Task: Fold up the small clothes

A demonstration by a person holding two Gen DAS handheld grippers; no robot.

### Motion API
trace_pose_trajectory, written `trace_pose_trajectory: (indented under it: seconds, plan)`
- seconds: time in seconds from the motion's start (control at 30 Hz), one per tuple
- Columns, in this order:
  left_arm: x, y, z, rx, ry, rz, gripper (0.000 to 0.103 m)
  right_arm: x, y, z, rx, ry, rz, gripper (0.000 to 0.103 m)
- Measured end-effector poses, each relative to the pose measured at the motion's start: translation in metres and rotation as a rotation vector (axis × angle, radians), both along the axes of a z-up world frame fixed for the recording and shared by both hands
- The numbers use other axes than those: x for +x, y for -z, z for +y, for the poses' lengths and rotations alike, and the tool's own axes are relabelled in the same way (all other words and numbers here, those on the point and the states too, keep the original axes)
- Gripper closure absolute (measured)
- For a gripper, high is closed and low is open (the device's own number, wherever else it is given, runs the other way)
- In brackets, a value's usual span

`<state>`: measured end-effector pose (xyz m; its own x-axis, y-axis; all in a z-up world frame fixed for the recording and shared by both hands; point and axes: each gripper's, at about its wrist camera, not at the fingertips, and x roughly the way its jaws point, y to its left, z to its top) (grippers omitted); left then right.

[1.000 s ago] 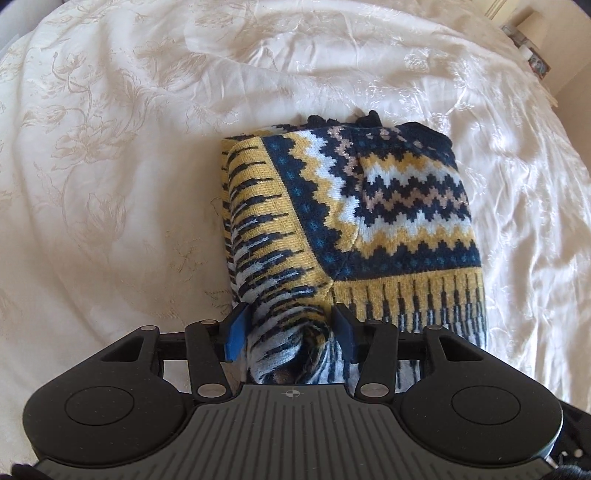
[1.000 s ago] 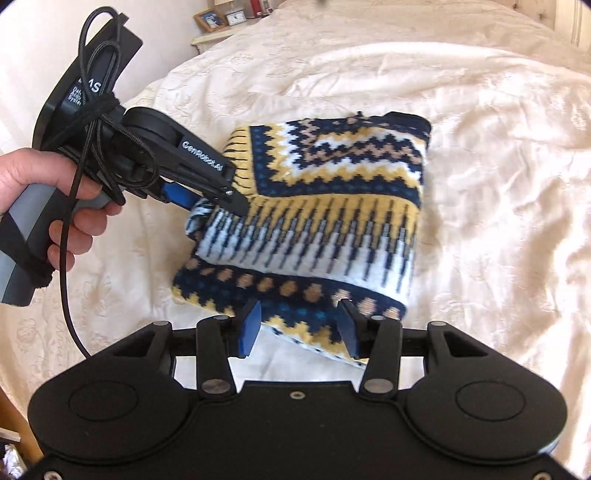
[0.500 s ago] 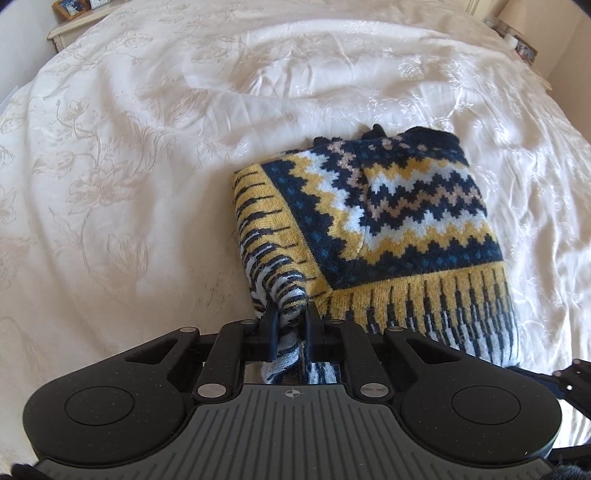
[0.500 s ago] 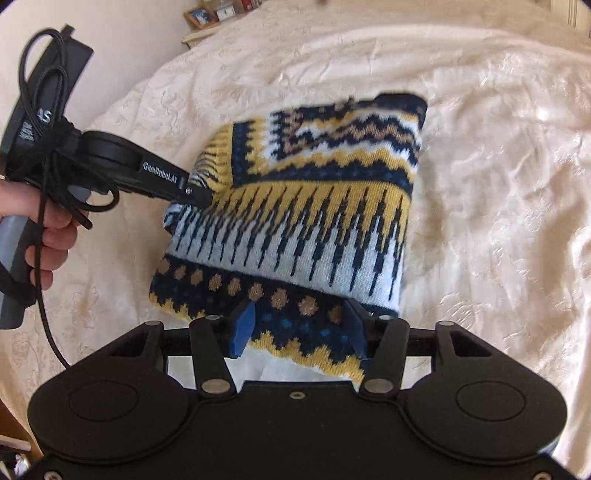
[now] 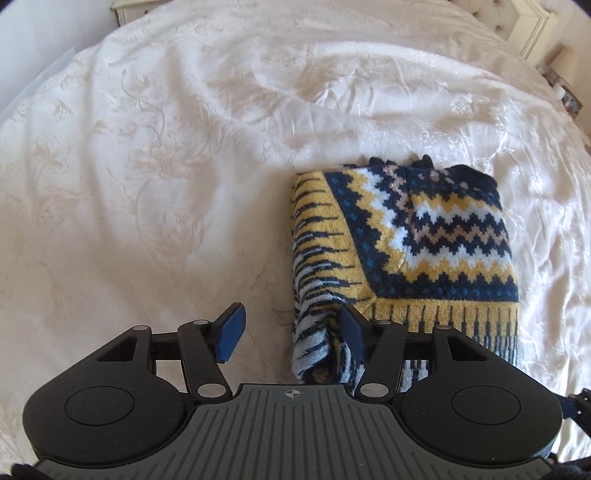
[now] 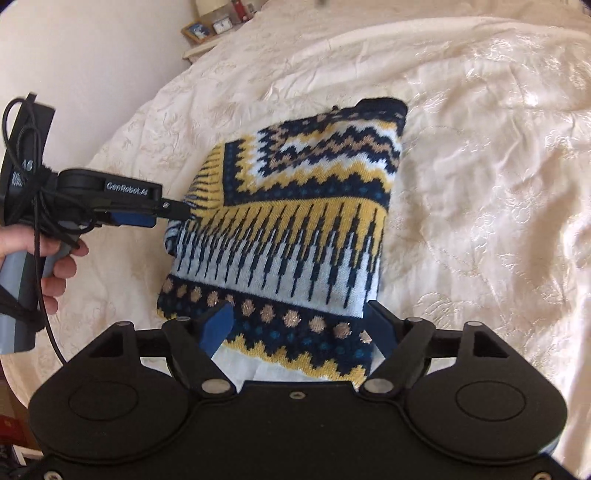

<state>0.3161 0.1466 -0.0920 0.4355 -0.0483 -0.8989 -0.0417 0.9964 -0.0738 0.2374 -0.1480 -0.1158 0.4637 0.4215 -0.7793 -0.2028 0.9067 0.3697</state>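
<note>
The folded sweater (image 5: pixel 424 243) lies on the bed (image 5: pixel 166 147), knitted in navy, yellow and white zigzag bands. In the left wrist view it sits at about 3 o'clock from the centre, and its near left corner hangs down toward the camera. In the right wrist view the sweater (image 6: pixel 295 229) fills the middle, with a band of beige dots on navy at its near edge and the folded navy end at 12 o'clock.

The left gripper (image 5: pixel 291 328) has its fingers spread wide. The right finger (image 5: pixel 351 328) touches the hanging corner of the sweater, and the left finger (image 5: pixel 231 328) is over the bare bedcover, apart from the cloth. Nothing is clamped between them. In the right wrist view the same left gripper (image 6: pixel 173 212) comes in from 9 o'clock, its tips at the left edge of the sweater, held by a hand (image 6: pixel 55 266) with a black cable (image 6: pixel 37 236) wrapped around the handle.

The right gripper (image 6: pixel 301 328) also has wide fingers, one on each side of the near edge of the sweater, at 6 o'clock. Whether they touch the cloth I cannot tell.

The cream bedcover has a flower pattern. A nightstand (image 6: pixel 218 33) with small frames stands at 11 o'clock in the right wrist view.
</note>
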Motion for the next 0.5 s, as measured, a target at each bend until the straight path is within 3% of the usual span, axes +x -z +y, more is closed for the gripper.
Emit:
trace_pose_trajectory:
  seconds: [0.1,0.27,0.4,0.5]
  plan:
    - [-0.006,-0.021,-0.013,0.047,0.032,-0.084,0.049,0.006,-0.008,-0.014,0.010,0.061,-0.011,0.023]
    - [-0.006,-0.033,-0.041,0.022,0.115,-0.170,0.049,0.028,-0.011,-0.029,-0.015,0.116,-0.018,0.022]
    - [0.001,-0.012,-0.056,0.024,0.139,-0.131,0.049,0.047,-0.010,-0.038,-0.040,0.137,-0.020,0.022]
    - [0.003,0.016,-0.052,0.038,0.108,-0.037,0.049,0.065,-0.005,-0.044,-0.058,0.148,-0.011,0.022]
